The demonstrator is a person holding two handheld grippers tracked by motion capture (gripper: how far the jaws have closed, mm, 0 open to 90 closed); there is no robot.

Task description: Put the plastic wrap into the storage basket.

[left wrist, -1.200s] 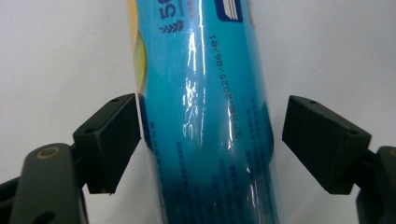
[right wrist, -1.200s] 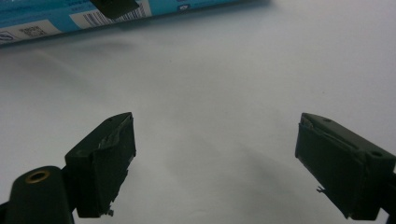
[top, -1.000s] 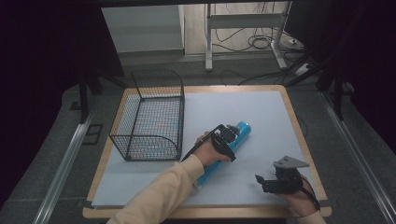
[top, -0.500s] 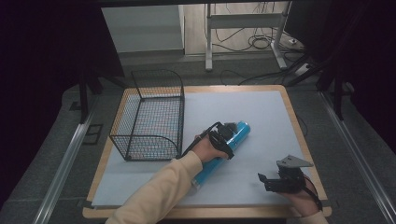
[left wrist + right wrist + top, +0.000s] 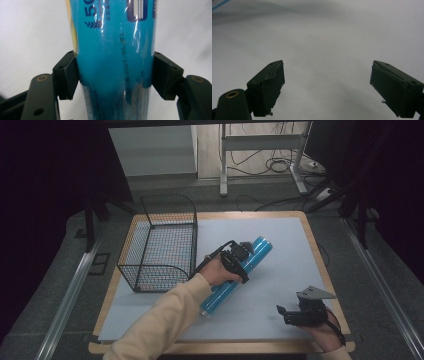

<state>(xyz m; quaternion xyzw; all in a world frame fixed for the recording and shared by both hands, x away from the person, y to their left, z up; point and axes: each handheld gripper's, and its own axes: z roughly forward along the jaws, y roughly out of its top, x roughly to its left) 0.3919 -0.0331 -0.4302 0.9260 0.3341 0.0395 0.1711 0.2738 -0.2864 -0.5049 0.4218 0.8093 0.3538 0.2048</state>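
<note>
In the centre of the high view the left gripper [image 5: 239, 256] has just been closing its jaws and now clamps the blue tube [image 5: 239, 276], which lies slanted from lower left to upper right just right of the wire basket [image 5: 160, 245]. Its pads [image 5: 68, 75] press both sides of the tube. At lower right the right gripper [image 5: 287, 315] hangs spread wide over the white mat [image 5: 280, 250], grasping nothing.

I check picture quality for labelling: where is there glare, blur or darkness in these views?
High view: dark at both sides, table evenly lit. Left gripper view: glare streaks on the blue tube, its lower part shadowed and soft. Right gripper view: the sheet looks blurred and featureless.
</note>
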